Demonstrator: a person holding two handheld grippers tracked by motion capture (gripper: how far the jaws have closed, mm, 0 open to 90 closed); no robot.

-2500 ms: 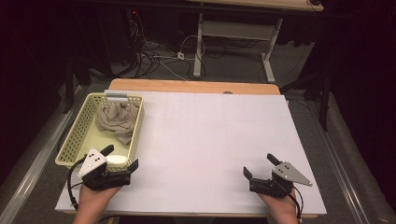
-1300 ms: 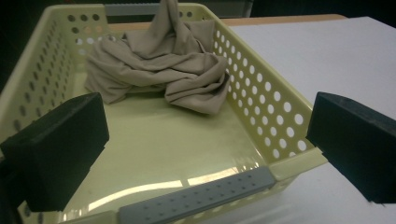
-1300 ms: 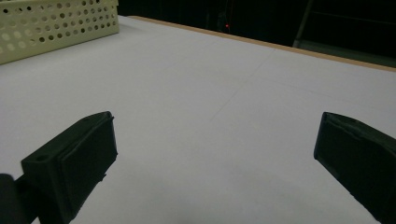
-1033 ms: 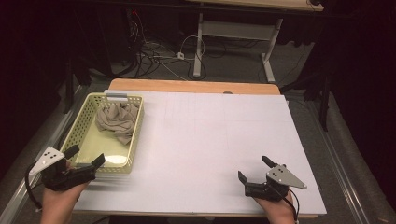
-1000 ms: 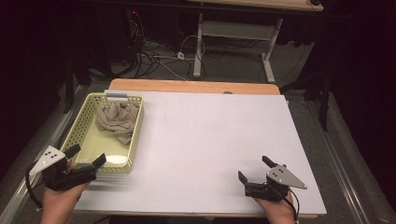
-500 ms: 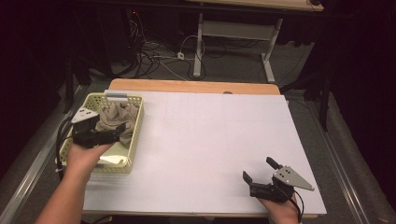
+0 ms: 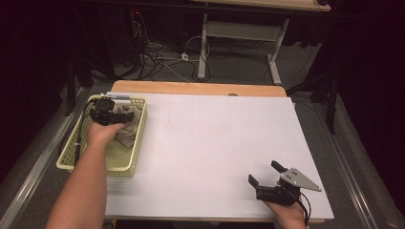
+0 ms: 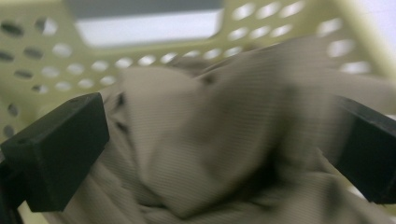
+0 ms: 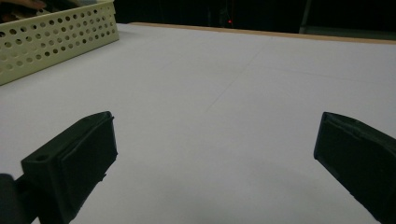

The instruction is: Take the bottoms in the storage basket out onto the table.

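Left hand-held gripper (image 8: 205,154) sits spread wide around the crumpled beige cloth (image 8: 219,140), a jaw either side, not yet pinching; grasp step, so closing on the bunched fold looks next. Cloth lies in the yellow basket (image 7: 76,157), upper left of high view. Right hand-held gripper (image 7: 268,177) idles open, lower right on the bench (image 7: 215,143).
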